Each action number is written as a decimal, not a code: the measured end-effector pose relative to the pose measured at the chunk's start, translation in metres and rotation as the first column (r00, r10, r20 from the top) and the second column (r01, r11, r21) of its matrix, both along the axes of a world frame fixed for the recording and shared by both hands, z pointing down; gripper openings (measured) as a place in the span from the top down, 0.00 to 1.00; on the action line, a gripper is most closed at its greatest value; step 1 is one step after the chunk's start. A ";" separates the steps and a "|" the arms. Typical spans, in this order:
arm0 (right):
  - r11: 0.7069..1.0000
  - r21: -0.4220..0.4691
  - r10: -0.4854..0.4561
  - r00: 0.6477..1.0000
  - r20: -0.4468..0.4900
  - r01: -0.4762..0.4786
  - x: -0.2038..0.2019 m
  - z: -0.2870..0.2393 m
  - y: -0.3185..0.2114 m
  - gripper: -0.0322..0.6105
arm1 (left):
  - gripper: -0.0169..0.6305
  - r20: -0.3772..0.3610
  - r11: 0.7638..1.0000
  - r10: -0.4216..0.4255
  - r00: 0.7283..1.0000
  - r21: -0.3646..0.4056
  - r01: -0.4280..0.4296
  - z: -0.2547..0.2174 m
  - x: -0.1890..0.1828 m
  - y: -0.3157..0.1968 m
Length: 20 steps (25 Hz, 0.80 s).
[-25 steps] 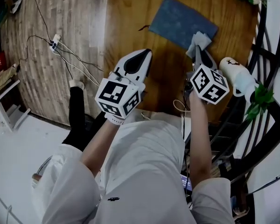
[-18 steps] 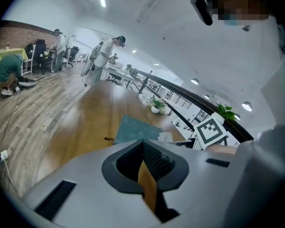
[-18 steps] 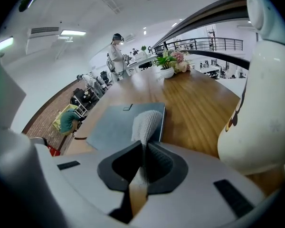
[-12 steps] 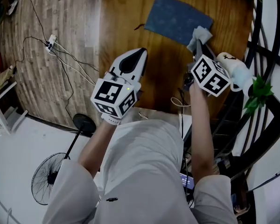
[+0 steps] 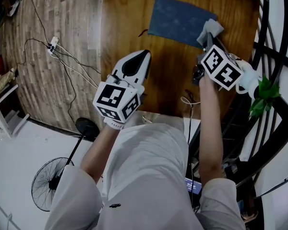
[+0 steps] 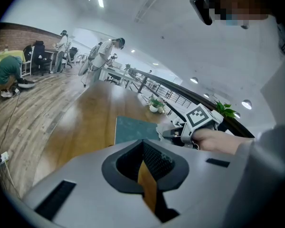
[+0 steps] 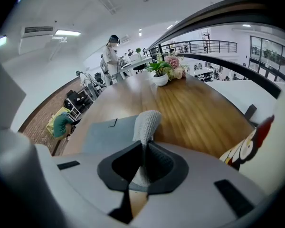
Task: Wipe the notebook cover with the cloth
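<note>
My right gripper [image 5: 209,41] is clenched on the cloth [image 5: 210,30], a soft grey knit whose loose fold sticks out past the jaws over the near right corner of the notebook [image 5: 180,19]. The notebook lies flat on the desk [image 5: 168,80], nearer its right edge. My left gripper [image 5: 136,65] is closed on nothing, toward the desk's near left corner. I judge the notebook thin and light, likely to slide on the wood. Pinning its near left corner would steady it.

Left claw [image 5: 145,56] white, black-lined; checkered marker cube [image 5: 119,99] (pale clothing [image 5: 149,176]).
</note>
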State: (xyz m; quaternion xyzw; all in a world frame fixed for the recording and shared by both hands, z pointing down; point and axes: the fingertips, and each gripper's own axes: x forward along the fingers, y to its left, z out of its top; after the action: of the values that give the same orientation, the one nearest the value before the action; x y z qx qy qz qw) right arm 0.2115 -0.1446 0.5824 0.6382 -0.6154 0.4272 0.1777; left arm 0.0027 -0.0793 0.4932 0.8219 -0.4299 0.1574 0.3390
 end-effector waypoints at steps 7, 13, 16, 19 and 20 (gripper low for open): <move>1.000 0.026 -0.003 0.999 -0.038 0.004 0.009 -0.003 -0.025 0.90 | 0.95 0.000 1.000 -0.001 1.000 0.001 0.001 0.000 0.002 -0.001; 0.999 0.036 -0.017 0.999 -0.050 0.019 0.013 -0.001 -0.039 0.90 | 0.95 0.005 1.000 -0.002 1.000 0.000 0.002 0.002 0.000 -0.004; 0.999 0.040 -0.023 0.998 -0.053 0.025 0.012 0.000 -0.041 0.90 | 0.95 0.006 1.000 0.002 1.000 -0.004 -0.002 0.003 0.000 -0.004; 0.999 0.040 -0.025 0.998 -0.056 0.027 0.009 -0.001 -0.040 0.90 | 0.95 0.005 1.000 0.007 1.000 -0.005 -0.007 0.004 0.002 -0.003; 0.999 0.039 -0.027 0.998 -0.056 0.030 0.008 -0.001 -0.040 0.90 | 0.95 0.004 1.000 0.009 1.000 -0.004 -0.009 0.003 0.002 -0.003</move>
State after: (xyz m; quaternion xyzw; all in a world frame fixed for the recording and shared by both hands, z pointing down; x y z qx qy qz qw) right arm 0.2191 -0.1850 0.5817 0.6443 -0.6277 0.3944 0.1878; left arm 0.0046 -0.0826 0.4967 0.8228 -0.4265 0.1614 0.3391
